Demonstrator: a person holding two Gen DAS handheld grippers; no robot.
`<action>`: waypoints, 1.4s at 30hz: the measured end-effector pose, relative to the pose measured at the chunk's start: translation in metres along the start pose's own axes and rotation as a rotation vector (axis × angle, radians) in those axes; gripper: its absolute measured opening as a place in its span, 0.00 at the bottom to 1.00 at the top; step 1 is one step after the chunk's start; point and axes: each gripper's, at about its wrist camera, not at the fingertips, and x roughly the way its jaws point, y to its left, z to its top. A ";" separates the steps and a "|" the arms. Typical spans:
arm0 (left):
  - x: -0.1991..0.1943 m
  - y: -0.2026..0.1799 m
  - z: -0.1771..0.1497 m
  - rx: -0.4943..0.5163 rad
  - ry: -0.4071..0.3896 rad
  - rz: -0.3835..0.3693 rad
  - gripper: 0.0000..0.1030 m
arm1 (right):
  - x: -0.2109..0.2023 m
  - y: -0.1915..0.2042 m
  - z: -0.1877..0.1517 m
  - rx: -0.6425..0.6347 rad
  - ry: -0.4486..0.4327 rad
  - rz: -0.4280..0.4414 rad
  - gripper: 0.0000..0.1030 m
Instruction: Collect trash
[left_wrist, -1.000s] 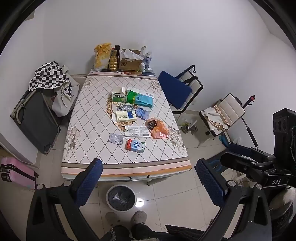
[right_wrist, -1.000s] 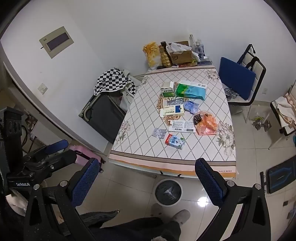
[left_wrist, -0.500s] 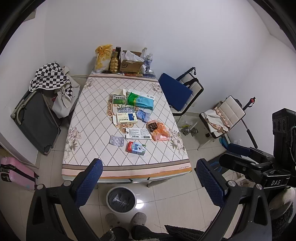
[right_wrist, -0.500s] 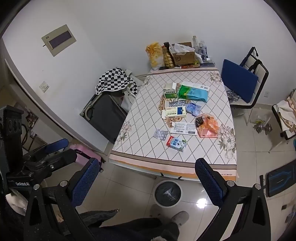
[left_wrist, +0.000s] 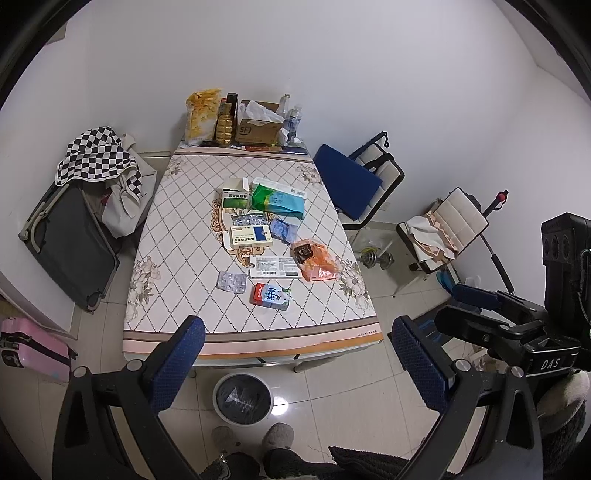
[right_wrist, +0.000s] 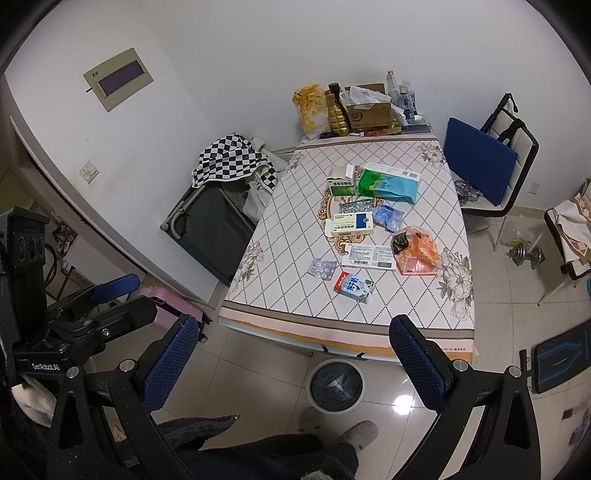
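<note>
lying flat, red milk carton (left_wrist: 269, 295) long axis runs left-right.

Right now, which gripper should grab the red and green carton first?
Probably the left gripper: the carton lies almost centred ahead of it. From the right gripper it sits further off-centre. Both are open, empty and short of the table.

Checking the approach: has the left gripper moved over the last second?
Yes. The left gripper has drawn back and up from the table: in its own view the table has shrunk and the trash bin sits higher in frame.
</note>
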 end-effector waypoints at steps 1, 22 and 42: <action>0.000 0.000 -0.001 -0.001 -0.001 0.000 1.00 | 0.001 0.001 0.000 0.000 0.000 0.000 1.00; 0.000 -0.001 -0.001 -0.003 -0.002 0.000 1.00 | 0.002 0.002 0.000 -0.001 0.000 0.001 1.00; 0.003 -0.008 0.007 -0.001 0.001 -0.009 1.00 | 0.005 0.004 0.002 0.007 0.001 0.000 1.00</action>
